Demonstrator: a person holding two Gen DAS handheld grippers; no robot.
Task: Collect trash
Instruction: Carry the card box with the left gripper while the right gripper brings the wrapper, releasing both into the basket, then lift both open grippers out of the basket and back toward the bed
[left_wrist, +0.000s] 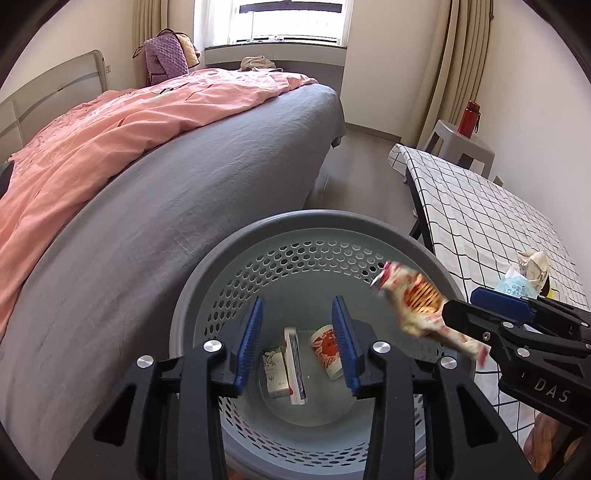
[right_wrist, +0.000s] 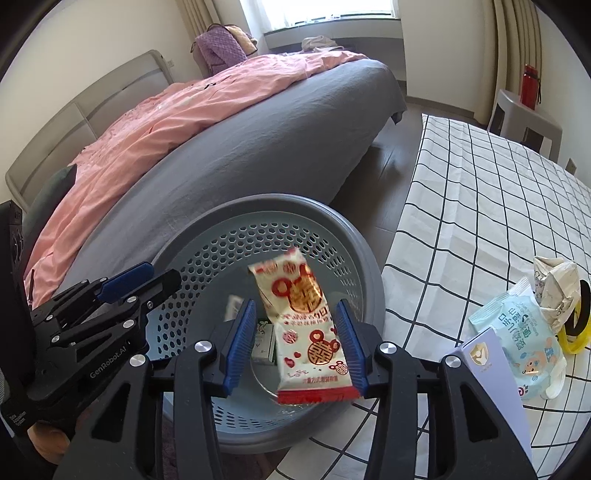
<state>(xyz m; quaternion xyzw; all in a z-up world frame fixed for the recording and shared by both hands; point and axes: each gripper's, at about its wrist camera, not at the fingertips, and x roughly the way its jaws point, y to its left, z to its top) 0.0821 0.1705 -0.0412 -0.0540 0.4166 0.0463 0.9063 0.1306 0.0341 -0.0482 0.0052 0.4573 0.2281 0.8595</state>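
Observation:
A grey perforated trash basket (left_wrist: 207, 266) (right_wrist: 347, 236) stands on the floor beside the bed. Inside it lie a small carton (left_wrist: 276, 373), a flat box (left_wrist: 295, 365) and a paper cup (left_wrist: 327, 350). My left gripper (left_wrist: 297, 343) is open and empty above the basket; it also shows in the right wrist view (right_wrist: 162, 280). A white and red snack wrapper (right_wrist: 306, 325) (left_wrist: 413, 302) is between the open jaws of my right gripper (right_wrist: 295, 343) (left_wrist: 461, 306), over the basket, and looks blurred as if loose.
A bed with grey sheet (left_wrist: 184, 206) and pink duvet (left_wrist: 110, 136) lies left. A checked-cloth table (right_wrist: 480, 206) on the right holds a wet-wipes pack (right_wrist: 524, 332), crumpled paper (right_wrist: 557, 291), a pale box (right_wrist: 495, 373) and yellow tape (right_wrist: 572, 339). A red bottle (left_wrist: 469, 118) stands on a stool.

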